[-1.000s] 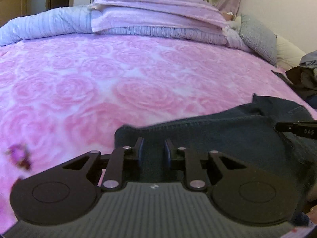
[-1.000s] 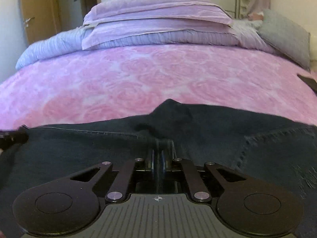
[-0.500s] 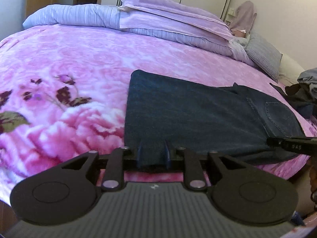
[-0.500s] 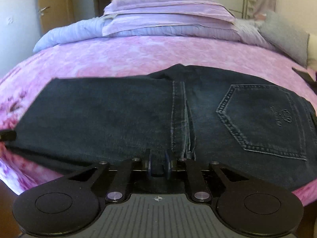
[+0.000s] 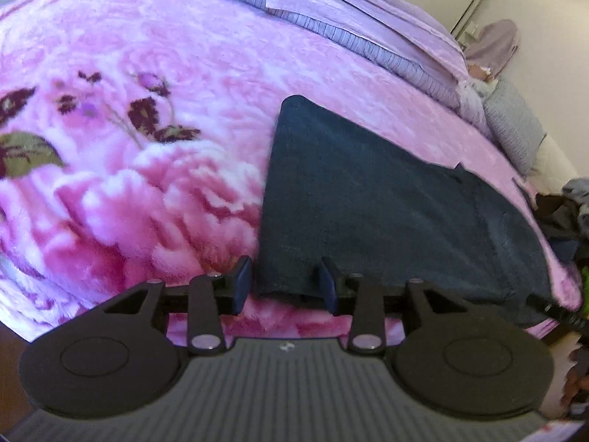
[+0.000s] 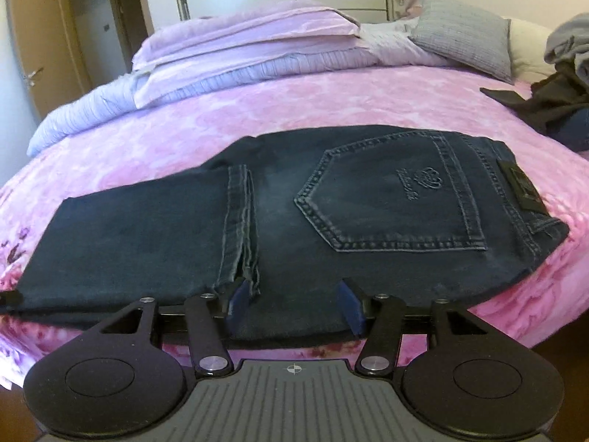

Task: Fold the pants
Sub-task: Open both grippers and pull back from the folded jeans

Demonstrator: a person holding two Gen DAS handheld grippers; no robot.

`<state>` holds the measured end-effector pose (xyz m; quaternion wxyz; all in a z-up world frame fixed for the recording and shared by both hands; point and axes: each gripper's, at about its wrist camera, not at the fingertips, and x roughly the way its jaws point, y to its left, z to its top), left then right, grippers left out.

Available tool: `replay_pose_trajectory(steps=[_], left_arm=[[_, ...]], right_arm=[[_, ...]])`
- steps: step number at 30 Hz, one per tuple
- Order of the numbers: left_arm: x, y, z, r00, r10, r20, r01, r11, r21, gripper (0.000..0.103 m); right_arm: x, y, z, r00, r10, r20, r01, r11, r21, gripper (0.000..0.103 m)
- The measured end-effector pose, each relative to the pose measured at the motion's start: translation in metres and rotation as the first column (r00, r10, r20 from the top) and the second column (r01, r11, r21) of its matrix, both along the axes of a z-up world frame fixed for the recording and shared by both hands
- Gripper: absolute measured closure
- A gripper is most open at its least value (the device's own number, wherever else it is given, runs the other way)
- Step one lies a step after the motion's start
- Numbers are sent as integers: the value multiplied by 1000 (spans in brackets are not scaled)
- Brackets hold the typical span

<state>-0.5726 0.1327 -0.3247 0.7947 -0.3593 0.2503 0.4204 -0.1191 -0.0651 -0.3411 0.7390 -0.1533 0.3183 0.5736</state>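
Dark blue jeans (image 5: 386,213) lie folded flat on the pink rose blanket (image 5: 147,202), near the bed's front edge. My left gripper (image 5: 285,280) is at their near left corner; its jaws are opening, with the cloth lying loose between the pads. In the right wrist view the leg hems (image 6: 239,228) rest folded over beside the back pocket (image 6: 390,206) of the jeans (image 6: 147,239). My right gripper (image 6: 294,300) is at the near edge there, jaws opening wide, denim beneath them but not pinched.
Stacked lilac bedding (image 6: 239,48) and a grey pillow (image 6: 464,33) fill the far end of the bed. A pile of dark clothes (image 6: 552,99) lies at the right edge. A wooden door (image 6: 40,44) stands at the far left.
Both grippers drew back toward the bed's near edge and their jaws spread. The jeans, gripped and lifted before, now lie folded flat. The left wrist view has rolled.
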Motion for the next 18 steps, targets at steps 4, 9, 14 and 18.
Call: replay_pose_trajectory(steps=[4, 9, 14, 18], left_arm=[[-2, 1, 8, 1000, -9, 10, 9, 1000, 8, 69], [-8, 6, 5, 1000, -13, -1, 13, 1000, -1, 69], [-4, 4, 5, 1000, -20, -6, 21, 1000, 13, 71], [-9, 7, 18, 998, -51, 22, 50, 998, 43, 71]], right_arm=[[0, 7, -8, 1000, -10, -12, 9, 999, -40, 52], [7, 3, -2, 999, -28, 28, 29, 999, -28, 52], [13, -3, -7, 998, -53, 27, 54, 997, -54, 52], [17, -10, -3, 998, -64, 29, 65, 997, -39, 52]])
